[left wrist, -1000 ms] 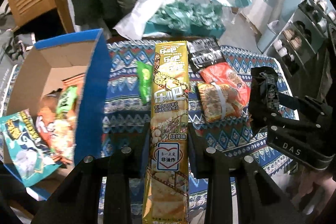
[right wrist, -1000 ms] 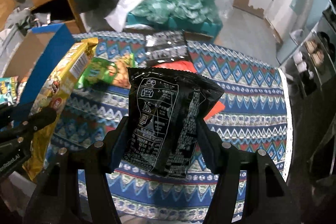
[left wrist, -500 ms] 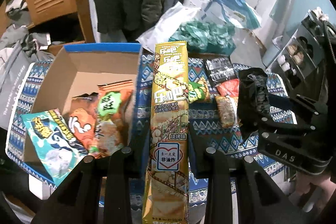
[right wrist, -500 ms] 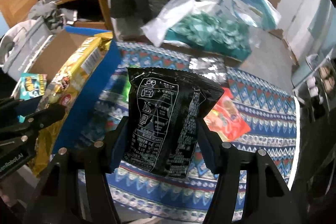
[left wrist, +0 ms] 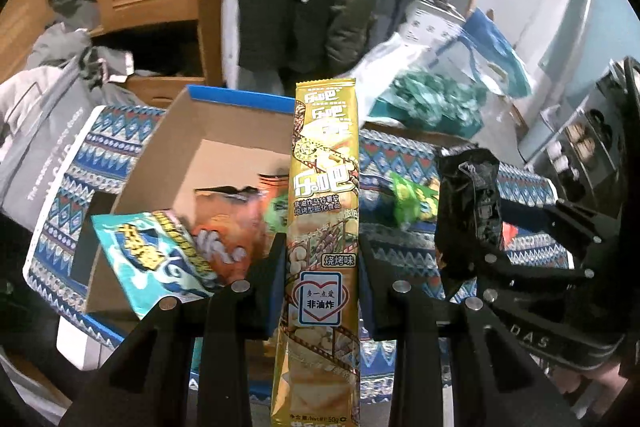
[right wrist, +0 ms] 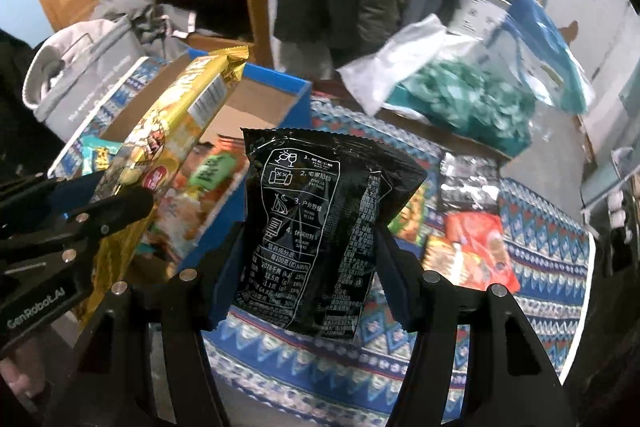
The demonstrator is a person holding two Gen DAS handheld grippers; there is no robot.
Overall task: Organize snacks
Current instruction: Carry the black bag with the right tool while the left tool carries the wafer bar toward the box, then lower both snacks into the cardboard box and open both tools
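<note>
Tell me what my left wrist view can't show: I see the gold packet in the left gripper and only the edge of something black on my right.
Observer: The right wrist view shows it face-on: a black snack bag with white printed text, clamped in the right gripper.
Operator: Report what lies past that bag on the cloth.
Observer: A silver-and-black packet lies flat on the patterned tablecloth, with red and orange packets just in front of it.
Operator: Give me the back of my gold packet.
Observer: From the right wrist, the gold packet shows a white barcode panel near its top, and it hangs over the cardboard box from the left gripper.
</note>
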